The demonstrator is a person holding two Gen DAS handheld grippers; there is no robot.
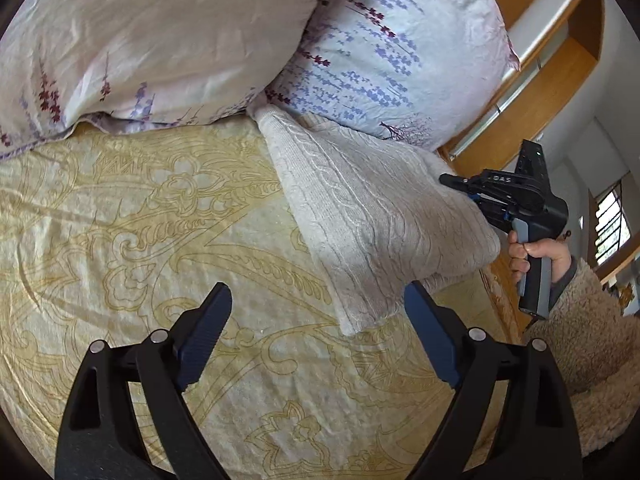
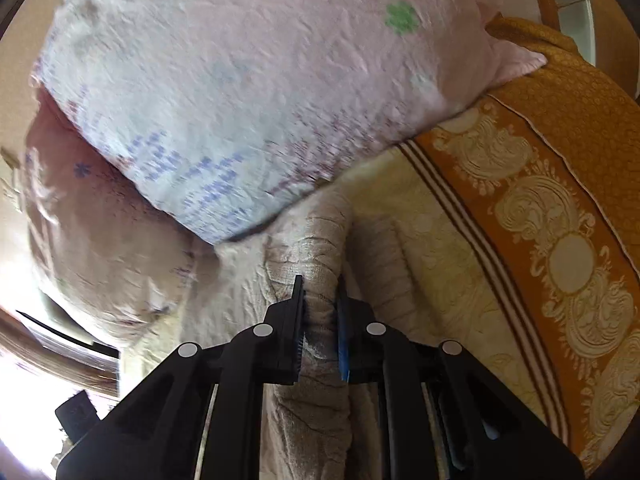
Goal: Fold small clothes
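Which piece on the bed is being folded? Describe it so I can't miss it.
On the yellow patterned blanket, look below the floral pillow. The folded cream sweater lies there, pinched at one edge by the right gripper: it alone has a cable knit.

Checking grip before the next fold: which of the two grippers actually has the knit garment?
The right gripper, its jaws pinched on a bunched fold of the cream cable-knit sweater. The left gripper hangs wide open over the yellow bedspread, holding nothing.
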